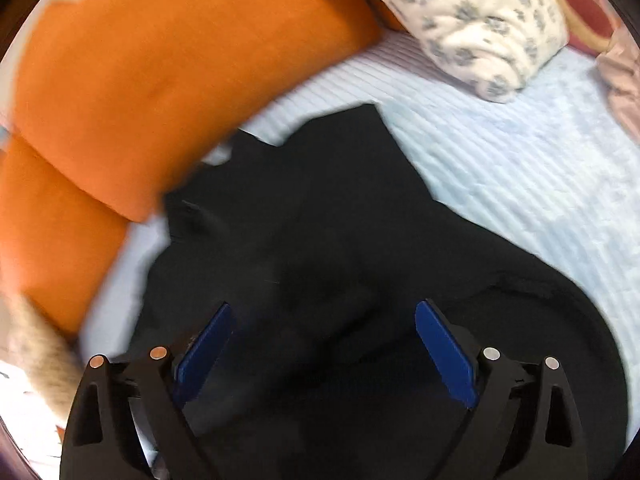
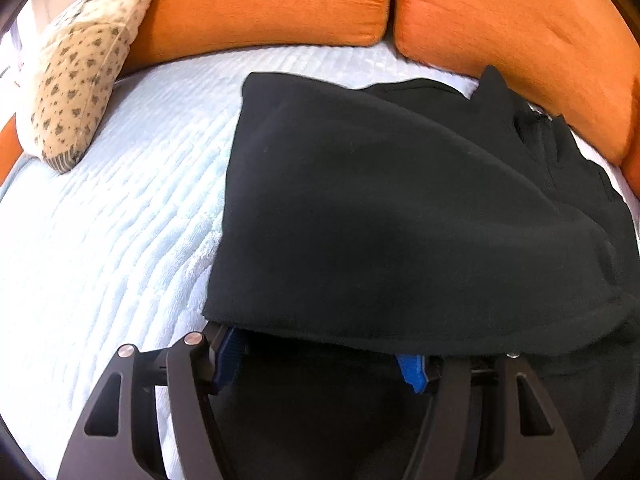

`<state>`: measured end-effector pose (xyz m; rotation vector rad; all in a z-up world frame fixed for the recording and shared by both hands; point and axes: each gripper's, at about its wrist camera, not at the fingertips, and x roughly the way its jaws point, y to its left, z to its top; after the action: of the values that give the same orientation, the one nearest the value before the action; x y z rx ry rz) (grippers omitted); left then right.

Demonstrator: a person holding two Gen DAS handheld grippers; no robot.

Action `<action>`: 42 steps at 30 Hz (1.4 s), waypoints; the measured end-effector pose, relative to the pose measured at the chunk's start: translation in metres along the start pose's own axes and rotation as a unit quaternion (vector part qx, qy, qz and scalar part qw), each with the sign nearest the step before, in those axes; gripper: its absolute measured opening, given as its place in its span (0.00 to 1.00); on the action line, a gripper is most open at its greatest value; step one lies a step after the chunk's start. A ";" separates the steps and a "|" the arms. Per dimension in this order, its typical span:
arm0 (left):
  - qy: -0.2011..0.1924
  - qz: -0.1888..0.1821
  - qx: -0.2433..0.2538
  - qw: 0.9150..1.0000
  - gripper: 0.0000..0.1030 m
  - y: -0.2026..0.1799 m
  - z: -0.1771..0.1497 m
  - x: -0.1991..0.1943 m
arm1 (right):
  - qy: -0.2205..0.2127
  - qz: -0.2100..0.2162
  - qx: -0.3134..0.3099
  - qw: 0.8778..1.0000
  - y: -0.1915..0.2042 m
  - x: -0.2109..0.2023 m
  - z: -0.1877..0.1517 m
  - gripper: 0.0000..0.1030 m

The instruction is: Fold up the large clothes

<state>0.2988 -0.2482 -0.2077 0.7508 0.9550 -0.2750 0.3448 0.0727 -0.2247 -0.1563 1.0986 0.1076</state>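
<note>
Pale quilt [image 2: 100, 240] bears the garment [image 2: 400, 208]; left gripper [image 1: 320, 344] spread above it, right gripper [image 2: 320, 356] spread, fingertips under its hem: pinch the hem squarely before lifting.

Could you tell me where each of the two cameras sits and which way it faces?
Left wrist view: sits on the left gripper, looking steeply down along its open blue-padded fingers at the black garment on the pale blue bedspread; only the fingers show.
Right wrist view: sits on the right gripper, facing down and forward; the garment's hem drapes over its finger tips, with orange cushions behind.
Shared: the garment, bedspread, orange cushions and the floral pillow.
</note>
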 end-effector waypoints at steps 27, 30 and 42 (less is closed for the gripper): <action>0.094 0.049 -0.276 0.955 0.95 0.204 -0.135 0.066 | 0.062 0.059 0.153 0.985 -0.357 -0.043 -0.011 0.86; 0.123 0.003 -0.310 0.943 0.95 0.204 -0.156 0.098 | 0.097 0.067 0.146 0.982 -0.349 -0.024 -0.007 0.87; 0.119 0.000 -0.301 0.946 0.95 0.192 -0.163 0.101 | 0.080 0.017 0.113 0.990 -0.321 -0.009 0.000 0.13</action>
<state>0.3533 0.0121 -0.2604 0.2196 1.1890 0.1172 0.3928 -0.2428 -0.1933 0.0587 1.2660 -0.0006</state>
